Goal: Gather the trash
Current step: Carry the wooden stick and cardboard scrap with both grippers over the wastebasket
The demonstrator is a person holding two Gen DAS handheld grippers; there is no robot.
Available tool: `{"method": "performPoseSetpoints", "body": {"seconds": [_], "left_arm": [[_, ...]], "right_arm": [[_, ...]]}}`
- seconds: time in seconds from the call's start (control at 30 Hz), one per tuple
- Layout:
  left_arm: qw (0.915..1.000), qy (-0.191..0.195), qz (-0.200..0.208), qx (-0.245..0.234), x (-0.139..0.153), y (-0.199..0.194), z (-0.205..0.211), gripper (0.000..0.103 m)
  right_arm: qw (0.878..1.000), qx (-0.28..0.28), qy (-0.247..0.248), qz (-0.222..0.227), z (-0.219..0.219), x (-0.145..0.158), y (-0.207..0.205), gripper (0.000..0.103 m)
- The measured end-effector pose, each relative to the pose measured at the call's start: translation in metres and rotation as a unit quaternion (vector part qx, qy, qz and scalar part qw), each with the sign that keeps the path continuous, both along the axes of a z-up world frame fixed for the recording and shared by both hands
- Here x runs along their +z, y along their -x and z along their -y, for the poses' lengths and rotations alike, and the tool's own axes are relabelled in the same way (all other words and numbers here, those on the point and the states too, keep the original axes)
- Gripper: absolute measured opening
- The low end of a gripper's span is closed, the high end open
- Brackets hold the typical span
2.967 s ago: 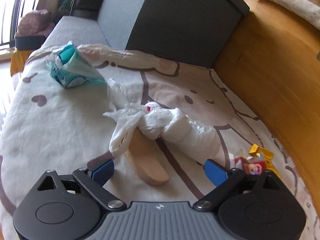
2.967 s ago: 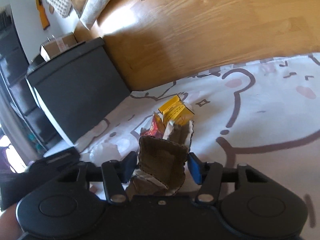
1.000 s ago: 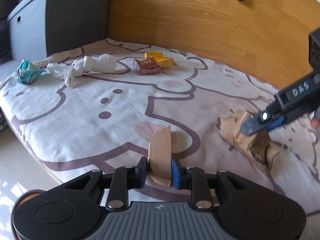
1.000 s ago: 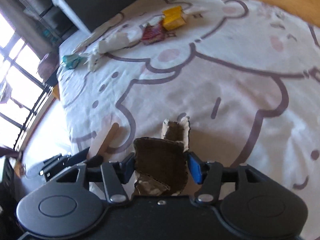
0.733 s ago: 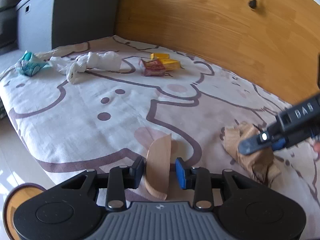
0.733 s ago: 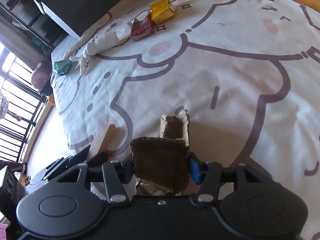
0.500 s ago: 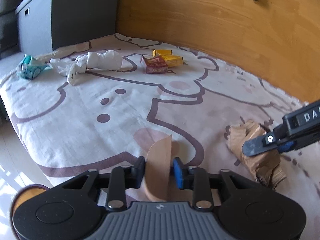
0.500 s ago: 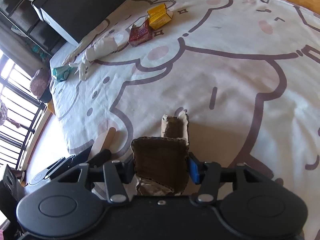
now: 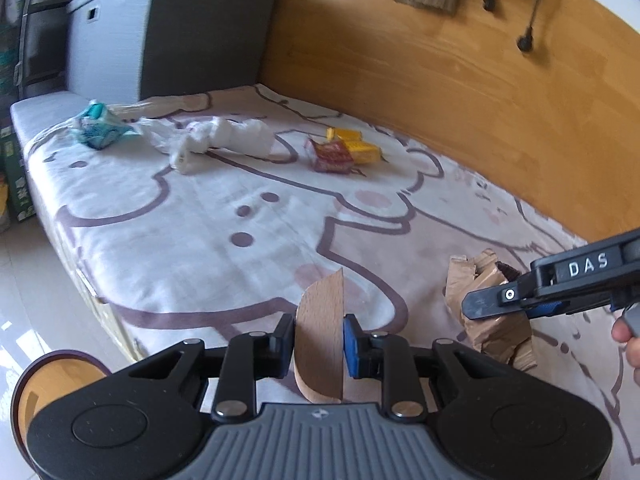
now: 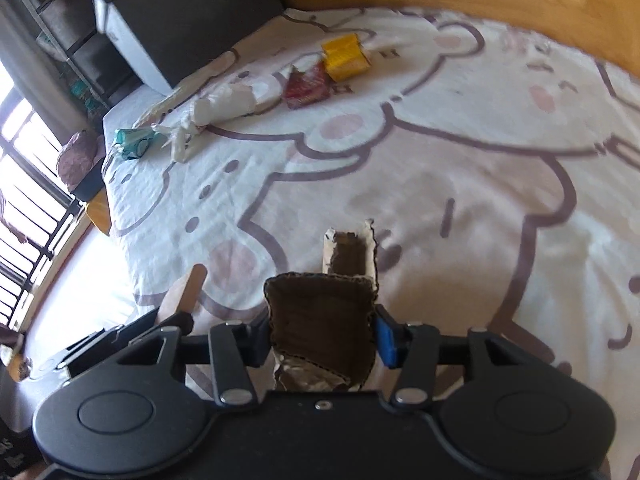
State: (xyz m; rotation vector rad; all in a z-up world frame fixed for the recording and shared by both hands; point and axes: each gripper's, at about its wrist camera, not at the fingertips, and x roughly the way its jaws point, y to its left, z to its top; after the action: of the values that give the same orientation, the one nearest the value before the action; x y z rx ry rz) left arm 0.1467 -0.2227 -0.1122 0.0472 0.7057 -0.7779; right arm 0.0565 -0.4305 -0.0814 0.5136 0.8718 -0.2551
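The left gripper (image 9: pixel 319 338) is closed on a flat wood piece (image 9: pixel 322 332), which stands on edge between the blue pads, and both pads press on its faces. The right gripper (image 10: pixel 322 330) is closed on torn brown cardboard (image 10: pixel 324 320); its jaws have just been closing a little more on it, and the cardboard fills the gap between them. In the left wrist view the right gripper (image 9: pixel 500 306) comes in from 3 o'clock, with the crumpled cardboard (image 9: pixel 484 312) hanging under it above the sheet (image 9: pixel 200 240). The other trash lies far up the bed, well apart from both grippers: a teal packet (image 9: pixel 98 132) at 10 o'clock, a white bag (image 9: pixel 224 142) near it at 11 o'clock, then a red packet (image 9: pixel 330 156) touching a yellow box (image 9: pixel 356 148) at 12 o'clock. The sheet is white with brown cartoon lines. A wooden wall (image 9: pixel 440 80) runs along its far side, and a dark box (image 9: pixel 176 28) stands at the head end. Part of a hand (image 9: pixel 630 344) shows at the right edge.
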Motion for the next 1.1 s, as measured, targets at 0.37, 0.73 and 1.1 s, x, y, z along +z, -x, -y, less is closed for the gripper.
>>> {"method": "performPoseSetpoints", "body": {"seconds": [0.37,0.73,1.1], "left_arm": [[0.9959,0.028,-0.012,0.085,0.018,-0.007,-0.064,0.027],[0.9867,0.045,-0.014,0.156,0.029,-0.010,-0.134,0.027],[0.9746,0.051,-0.018,0.217,0.024,-0.016,-0.196,0.027]], "right_arm": [[0.994,0.069,0.080,0.041,-0.062,0.020,-0.028,0.051],[0.977,0.126,0.159,0.073,-0.128,0.025,-0.054,0.051],[0.967,0.177,0.164,0.081,-0.187,0.017,-0.084,0.051]]}}
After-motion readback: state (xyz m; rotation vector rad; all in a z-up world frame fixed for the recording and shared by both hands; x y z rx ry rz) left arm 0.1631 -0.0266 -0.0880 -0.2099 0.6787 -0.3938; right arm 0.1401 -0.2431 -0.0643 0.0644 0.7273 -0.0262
